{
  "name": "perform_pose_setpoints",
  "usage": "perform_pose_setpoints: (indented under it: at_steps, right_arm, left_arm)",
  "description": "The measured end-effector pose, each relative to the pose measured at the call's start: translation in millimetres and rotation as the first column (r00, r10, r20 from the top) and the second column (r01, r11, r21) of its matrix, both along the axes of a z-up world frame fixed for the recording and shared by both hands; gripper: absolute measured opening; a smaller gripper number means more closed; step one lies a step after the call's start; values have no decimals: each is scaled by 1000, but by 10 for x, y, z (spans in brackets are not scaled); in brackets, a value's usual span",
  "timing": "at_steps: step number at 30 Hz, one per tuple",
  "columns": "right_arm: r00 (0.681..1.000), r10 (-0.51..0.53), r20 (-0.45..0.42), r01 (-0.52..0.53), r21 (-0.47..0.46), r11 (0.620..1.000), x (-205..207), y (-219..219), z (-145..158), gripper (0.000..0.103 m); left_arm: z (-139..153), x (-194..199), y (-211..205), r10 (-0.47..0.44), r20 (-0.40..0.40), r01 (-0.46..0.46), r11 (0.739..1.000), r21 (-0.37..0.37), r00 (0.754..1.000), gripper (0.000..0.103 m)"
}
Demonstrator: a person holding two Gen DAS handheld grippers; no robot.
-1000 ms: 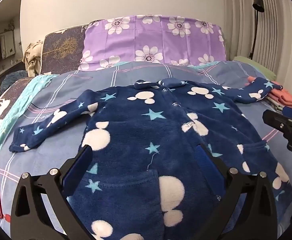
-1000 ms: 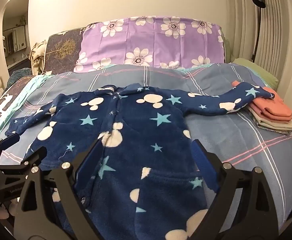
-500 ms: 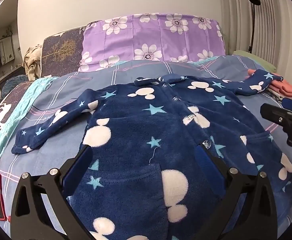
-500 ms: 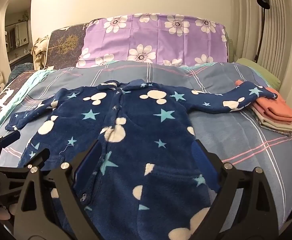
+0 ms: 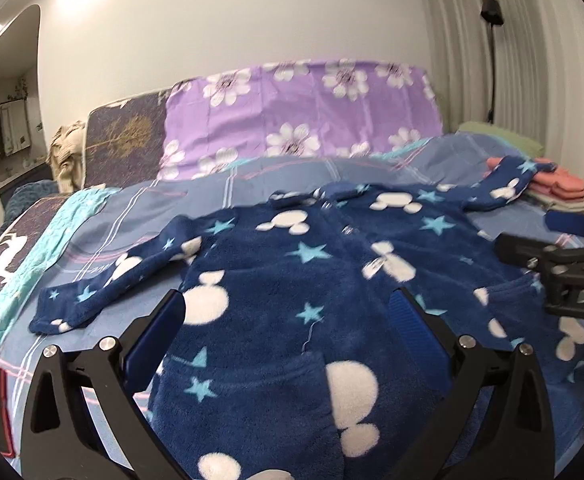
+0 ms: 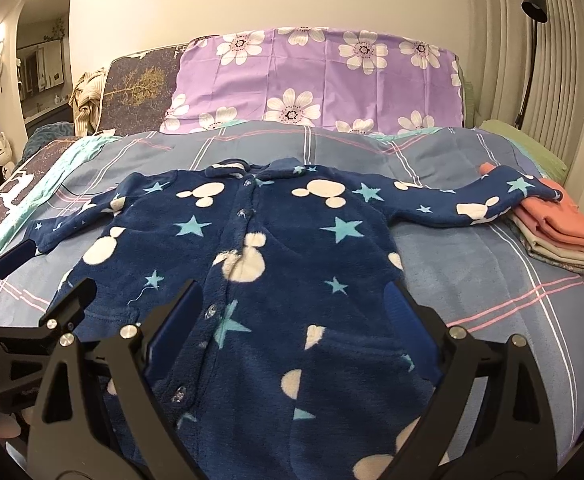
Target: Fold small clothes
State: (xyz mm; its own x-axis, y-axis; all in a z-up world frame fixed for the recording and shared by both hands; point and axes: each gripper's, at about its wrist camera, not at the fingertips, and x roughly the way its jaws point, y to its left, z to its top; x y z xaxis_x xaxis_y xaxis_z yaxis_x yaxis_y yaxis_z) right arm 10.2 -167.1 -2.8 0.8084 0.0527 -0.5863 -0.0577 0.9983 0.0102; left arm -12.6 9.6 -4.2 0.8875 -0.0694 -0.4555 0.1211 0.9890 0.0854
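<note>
Two pairs of tongs hover low over a bed (image 6: 471, 280), both spread wide and gripping nothing; the left tongs (image 5: 288, 320) frame the lower left half of a navy fleece baby suit (image 6: 276, 264), and the right tongs (image 6: 292, 312) frame its lower middle and right half; in each view the blue inner pads stand well apart with only fabric showing between them, though whether the tips touch the fleece I cannot tell. The suit lies flat and face up on the blue plaid cover, collar toward the pillows, buttoned down the front, patterned with white mouse-head shapes and pale blue stars; its one sleeve stretches out to the left across the cover, the cuff near a turquoise blanket edge (image 5: 32, 248); the other sleeve reaches right, and its cuff rests on top of a stack of folded clothes (image 6: 559, 236), coral pieces above beige ones, at the bed's right edge. Behind the suit a purple pillow with white flowers (image 6: 319, 80) leans against the wall, with a dark pillow bearing a gold tree print (image 6: 140, 84) to its left; a black lamp (image 6: 533, 4) stands at the far right beside a ribbed curtain. The left-wrist view is somewhat blurred.
</note>
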Motion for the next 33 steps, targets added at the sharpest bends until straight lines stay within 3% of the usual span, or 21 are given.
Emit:
perform_pose_setpoints:
  at_steps: [6,9,13,16,21,33]
  right_arm:
    - [1000,20,5,-20,-5,1000,9,100,3,93]
    - [1000,28,14,-28,-12,1000,0,183,14,93]
    - [999,43,24,-42,-24,999,-15,292,42,93]
    - [998,57,28,-56,-35,998,-24,378,59,93]
    - [997,74,30,-73,-47,996,-26,503,78,93]
    - [997,75,28,-73,-67,995,-40,661,81,93]
  left_arm:
    - [30,-38,48,2,15,-2,1000,8,1000,102]
    - [15,-38,110,1,-1,-1,1000,11,1000,102]
    - [-20,-13,261,18,-38,-20,999,-47,999,102]
    - [-66,-1,316,35,-59,-37,999,-36,998,102]
    - [-115,-2,433,55,-83,-58,997,-44,995,90]
    - [-136,1,574,47,-84,-53,996,-78,995,89]
